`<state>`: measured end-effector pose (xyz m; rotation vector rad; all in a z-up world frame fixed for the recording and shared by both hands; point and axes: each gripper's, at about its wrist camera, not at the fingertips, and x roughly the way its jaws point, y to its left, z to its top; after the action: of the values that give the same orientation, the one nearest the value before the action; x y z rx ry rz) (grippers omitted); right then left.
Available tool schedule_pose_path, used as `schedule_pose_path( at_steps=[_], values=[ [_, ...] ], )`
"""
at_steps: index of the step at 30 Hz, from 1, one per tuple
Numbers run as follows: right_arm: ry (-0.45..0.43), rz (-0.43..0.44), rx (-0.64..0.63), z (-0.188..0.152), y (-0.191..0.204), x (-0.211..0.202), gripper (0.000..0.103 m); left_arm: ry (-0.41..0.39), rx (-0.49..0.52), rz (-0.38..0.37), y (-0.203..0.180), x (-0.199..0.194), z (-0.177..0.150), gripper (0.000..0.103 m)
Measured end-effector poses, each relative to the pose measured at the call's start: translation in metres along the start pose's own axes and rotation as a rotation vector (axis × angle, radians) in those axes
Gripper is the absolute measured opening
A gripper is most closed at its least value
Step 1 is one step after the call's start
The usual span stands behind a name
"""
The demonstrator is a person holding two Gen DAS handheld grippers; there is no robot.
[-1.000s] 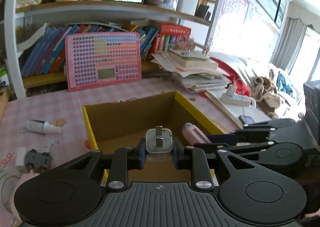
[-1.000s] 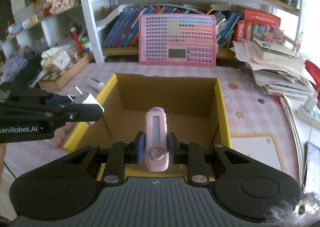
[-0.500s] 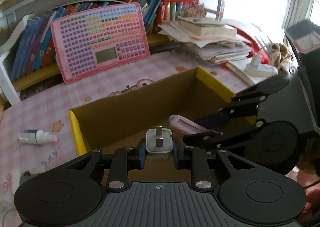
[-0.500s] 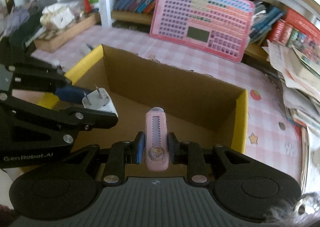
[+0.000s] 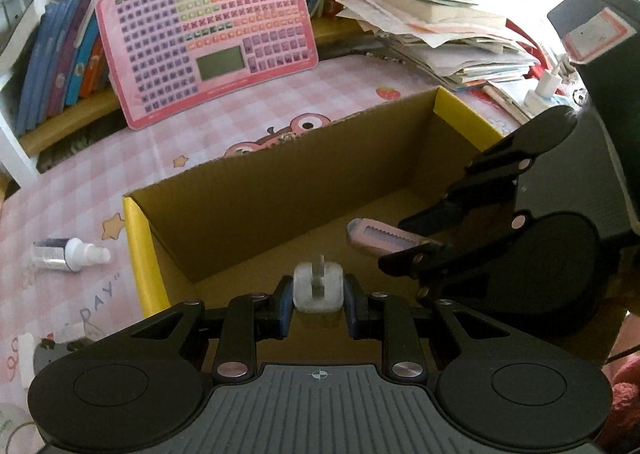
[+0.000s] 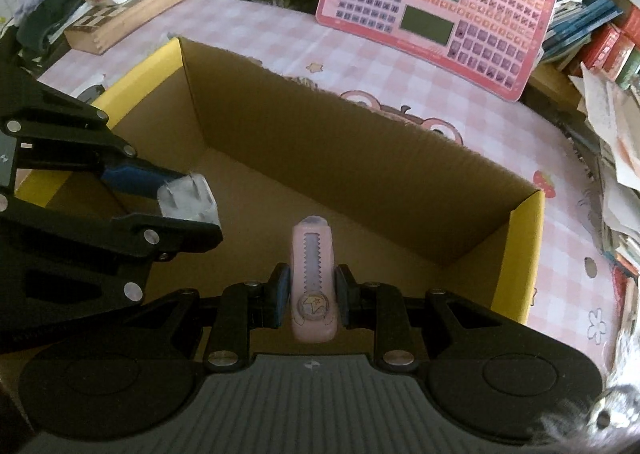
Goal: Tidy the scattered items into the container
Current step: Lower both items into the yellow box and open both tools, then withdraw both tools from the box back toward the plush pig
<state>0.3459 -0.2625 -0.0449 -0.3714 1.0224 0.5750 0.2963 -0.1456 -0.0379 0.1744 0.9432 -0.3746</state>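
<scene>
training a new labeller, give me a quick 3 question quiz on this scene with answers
1. True or false: the left hand-held gripper holds a white plug adapter.
2. What is the right hand-held gripper shut on: A) spray bottle B) pink utility knife C) book?
3. Name one item lying on the table outside the cardboard box.

Key:
1. True.
2. B, the pink utility knife, held over the box.
3. The small spray bottle, left of the box in the left wrist view.
</scene>
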Motion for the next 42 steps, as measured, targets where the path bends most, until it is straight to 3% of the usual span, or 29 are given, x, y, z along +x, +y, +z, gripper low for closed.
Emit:
schedule_pose_path(
  at_steps=[5, 8, 12, 13, 17, 23, 28, 42],
  values=[
    [-0.007, 0.006, 0.010, -0.001, -0.001, 0.000, 0.024, -0.001, -0.010, 0.028, 0.000, 0.000, 0.000, 0.032],
    [-0.023, 0.006, 0.021, -0.002, -0.004, -0.003, 0.031, -0.020, -0.005, 0.045, -0.001, -0.005, 0.001, 0.036],
    [-0.060, -0.006, 0.040, -0.006, -0.009, -0.014, 0.041, -0.081, -0.015, 0.108, 0.000, -0.019, 0.000, 0.074],
    [-0.071, 0.001, 0.047, -0.007, -0.010, -0.018, 0.041, -0.103, -0.025, 0.105, 0.001, -0.025, -0.002, 0.079],
    [-0.127, -0.014, 0.070, -0.010, -0.006, -0.036, 0.054, -0.178, -0.070, 0.096, 0.004, -0.050, -0.004, 0.083],
    [-0.227, -0.035, 0.114, -0.018, 0.001, -0.063, 0.057, -0.255, -0.064, 0.130, -0.002, -0.082, -0.010, 0.087],
    [-0.330, -0.112, 0.139, -0.031, 0.013, -0.090, 0.063, -0.317, -0.060, 0.160, -0.002, -0.108, -0.024, 0.093],
    [-0.456, -0.253, 0.302, -0.073, 0.049, -0.134, 0.070, -0.367, -0.118, 0.160, 0.007, -0.152, -0.074, 0.098]
  ],
)
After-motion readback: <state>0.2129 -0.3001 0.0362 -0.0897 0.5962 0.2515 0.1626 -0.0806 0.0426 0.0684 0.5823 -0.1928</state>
